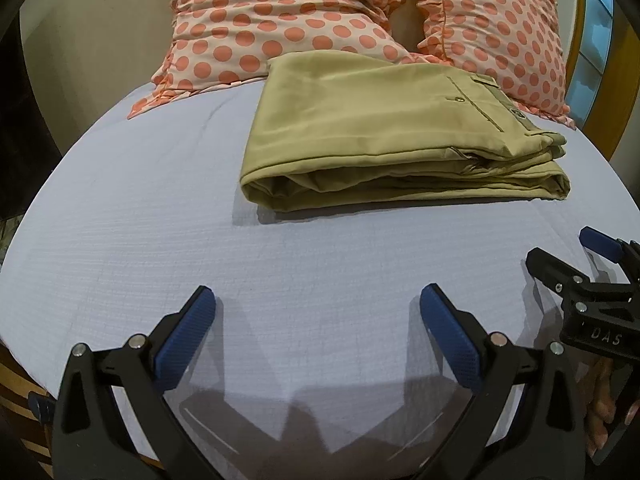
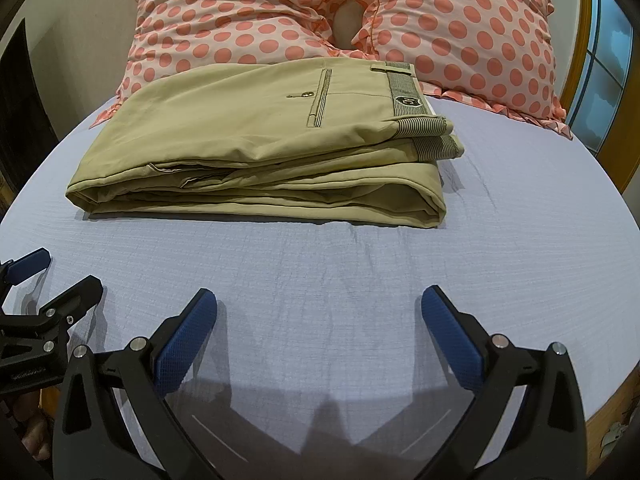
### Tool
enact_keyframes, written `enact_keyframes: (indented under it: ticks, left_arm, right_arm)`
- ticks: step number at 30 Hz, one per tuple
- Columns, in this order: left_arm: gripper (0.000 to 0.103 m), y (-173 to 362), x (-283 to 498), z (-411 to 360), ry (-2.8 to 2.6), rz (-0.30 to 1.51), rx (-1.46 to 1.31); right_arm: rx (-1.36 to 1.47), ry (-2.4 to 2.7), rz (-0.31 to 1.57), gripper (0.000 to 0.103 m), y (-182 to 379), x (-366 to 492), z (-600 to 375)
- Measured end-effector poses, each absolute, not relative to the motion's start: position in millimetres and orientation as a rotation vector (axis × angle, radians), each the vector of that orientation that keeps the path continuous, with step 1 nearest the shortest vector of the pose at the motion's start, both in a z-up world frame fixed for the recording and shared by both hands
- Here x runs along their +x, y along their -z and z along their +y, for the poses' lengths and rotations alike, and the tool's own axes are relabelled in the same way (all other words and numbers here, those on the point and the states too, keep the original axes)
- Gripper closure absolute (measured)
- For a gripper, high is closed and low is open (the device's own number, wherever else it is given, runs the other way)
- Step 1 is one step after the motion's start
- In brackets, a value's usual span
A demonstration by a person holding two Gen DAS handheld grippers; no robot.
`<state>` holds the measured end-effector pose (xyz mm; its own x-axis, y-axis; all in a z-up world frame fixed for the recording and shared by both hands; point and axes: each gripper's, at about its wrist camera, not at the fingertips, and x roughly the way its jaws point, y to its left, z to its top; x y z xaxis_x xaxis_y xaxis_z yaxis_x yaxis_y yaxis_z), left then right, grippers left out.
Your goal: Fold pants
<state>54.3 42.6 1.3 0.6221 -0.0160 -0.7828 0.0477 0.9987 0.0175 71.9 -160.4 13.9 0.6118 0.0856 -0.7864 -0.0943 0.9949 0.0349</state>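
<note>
Bedsheet (image 1: 140, 220) bare under left gripper (image 1: 318, 300) & right gripper (image 2: 320, 300), jaws spread wide, empty; folded pants (image 2: 248, 140) apart.

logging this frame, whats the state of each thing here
pants: folded into a flat stack on the bed, nothing holding them
left gripper: open, empty, over the sheet
right gripper: open, empty, over the sheet
pillows: leaning up behind the pants
sheet: spread, slightly wrinkled

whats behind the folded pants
Two polka-dot pillows stand right behind the folded pants, leaning toward the wall. The pants cover the pillows' lower edges, so whether they touch cannot be seen. A bedsheet lies underneath.
</note>
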Motion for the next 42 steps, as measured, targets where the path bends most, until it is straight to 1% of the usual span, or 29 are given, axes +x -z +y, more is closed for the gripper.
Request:
enact_keyframes:
  ticks: [42]
  left_arm:
    - [0.002, -0.8, 55.0, 40.6, 0.031, 0.901, 0.037]
  right_arm:
    - [-0.007, -0.099, 0.904, 0.001, -13.8, 72.6, -164.8]
